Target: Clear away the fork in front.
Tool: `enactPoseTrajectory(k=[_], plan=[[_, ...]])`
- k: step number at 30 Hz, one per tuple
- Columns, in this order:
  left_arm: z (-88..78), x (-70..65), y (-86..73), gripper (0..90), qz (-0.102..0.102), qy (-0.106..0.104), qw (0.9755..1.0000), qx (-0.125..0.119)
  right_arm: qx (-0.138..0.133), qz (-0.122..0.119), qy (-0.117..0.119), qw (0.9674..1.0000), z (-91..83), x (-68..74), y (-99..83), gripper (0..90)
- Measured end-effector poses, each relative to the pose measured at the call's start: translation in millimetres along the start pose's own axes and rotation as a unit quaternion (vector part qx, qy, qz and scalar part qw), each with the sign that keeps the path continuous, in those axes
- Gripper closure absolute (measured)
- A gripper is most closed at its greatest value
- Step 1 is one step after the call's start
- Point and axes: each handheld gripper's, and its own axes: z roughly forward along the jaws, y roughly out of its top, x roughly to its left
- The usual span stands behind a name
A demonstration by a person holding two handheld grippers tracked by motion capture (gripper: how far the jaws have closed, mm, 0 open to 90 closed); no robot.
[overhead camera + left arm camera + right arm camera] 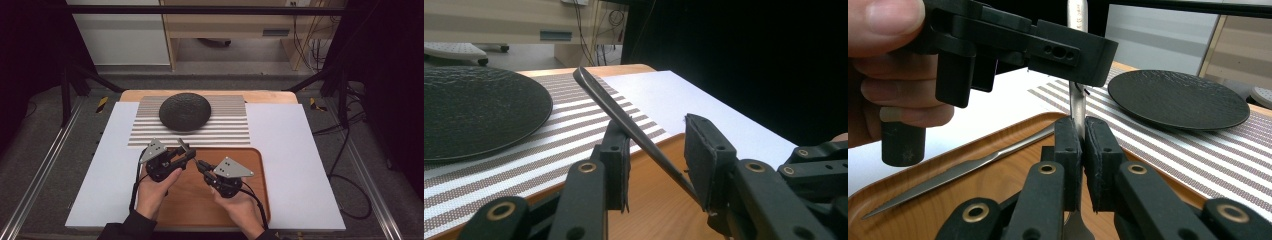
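Note:
My right gripper [1082, 125] is shut on the flat stem of a metal piece of cutlery [1078, 107] and holds it upright over the wooden tray [252, 200]. The same handle [624, 117] slants across the gap of my left gripper [657, 129], whose pads stand apart on either side of it without clamping it. In the high view both grippers meet at the tray's far edge, the left gripper [186, 150] just left of the right gripper [200, 165]. A black textured plate [185, 111] sits beyond them on a striped placemat [220, 130].
A second slim metal utensil [963, 170] lies flat on the tray near its left rim. White sheets [285, 150] cover the table to either side of the tray and mat. Dark frame legs and cables stand around the table.

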Motion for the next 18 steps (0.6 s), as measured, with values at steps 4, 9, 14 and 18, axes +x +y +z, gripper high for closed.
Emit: enactPoseTrajectory(k=[4, 9, 14, 18], plan=[[-1.0, 0.0, 0.6, 67.6, -0.002, -0.003, 1.0, -0.007, 0.0, 0.0, 0.001, 1.0, 0.3, 0.6, 0.2, 85.1], [-2.1, -0.8, 1.6, 76.7, -0.007, -0.013, 0.9998, -0.015, 0.001, 0.0, 0.001, 1.0, 0.6, 1.2, -0.3, 85.1], [-4.6, -8.7, 3.4, 84.9, 0.005, -0.03, 0.9993, -0.023, -0.002, 0.001, 0.004, 1.0, 3.0, 1.3, -0.8, 90.0], [-8.5, -13.5, 5.6, 87.0, 0.027, -0.022, 0.9992, -0.021, -0.007, 0.01, 0.012, 0.9999, 5.8, 0.7, 2.0, 90.0]])
